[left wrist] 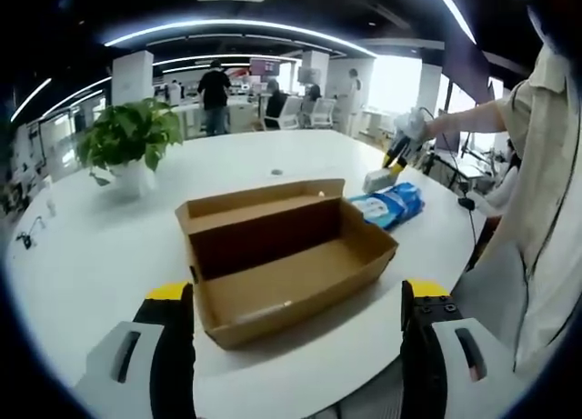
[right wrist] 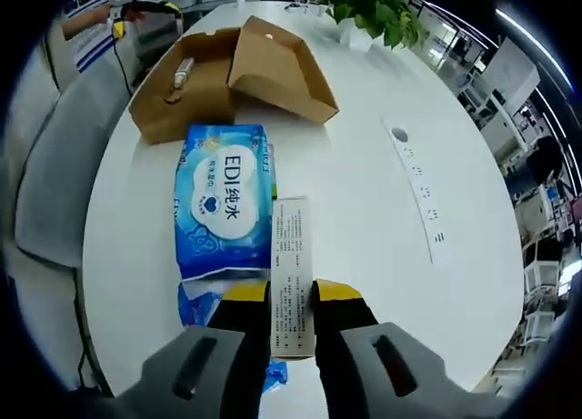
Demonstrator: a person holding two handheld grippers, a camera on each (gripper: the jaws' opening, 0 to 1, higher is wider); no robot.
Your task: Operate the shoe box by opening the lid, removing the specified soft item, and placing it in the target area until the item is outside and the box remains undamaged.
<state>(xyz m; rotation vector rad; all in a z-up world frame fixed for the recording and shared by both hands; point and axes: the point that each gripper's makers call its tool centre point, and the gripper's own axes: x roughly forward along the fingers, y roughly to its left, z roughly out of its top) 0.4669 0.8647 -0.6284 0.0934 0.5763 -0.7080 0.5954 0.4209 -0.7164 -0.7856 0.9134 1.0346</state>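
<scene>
The brown cardboard shoe box (left wrist: 291, 264) stands open on the white round table (left wrist: 91, 255), its lid folded back. My left gripper (left wrist: 298, 294) is open, its jaws wide apart on the near side of the box and holding nothing. A blue soft pack of wet wipes (right wrist: 223, 196) lies on the table outside the box (right wrist: 186, 96). My right gripper (right wrist: 293, 296) is shut on a slim white printed carton (right wrist: 292, 274), just beside the pack. In the left gripper view that gripper (left wrist: 393, 155) holds the carton (left wrist: 377, 179) by the pack (left wrist: 389, 204). A small pale object (right wrist: 180, 75) lies inside the box.
A potted plant (left wrist: 127, 142) stands at the table's far left. A white socket strip (right wrist: 418, 178) is set into the tabletop. The person (left wrist: 536, 192) stands at the right edge of the table. Chairs and other people are in the office behind.
</scene>
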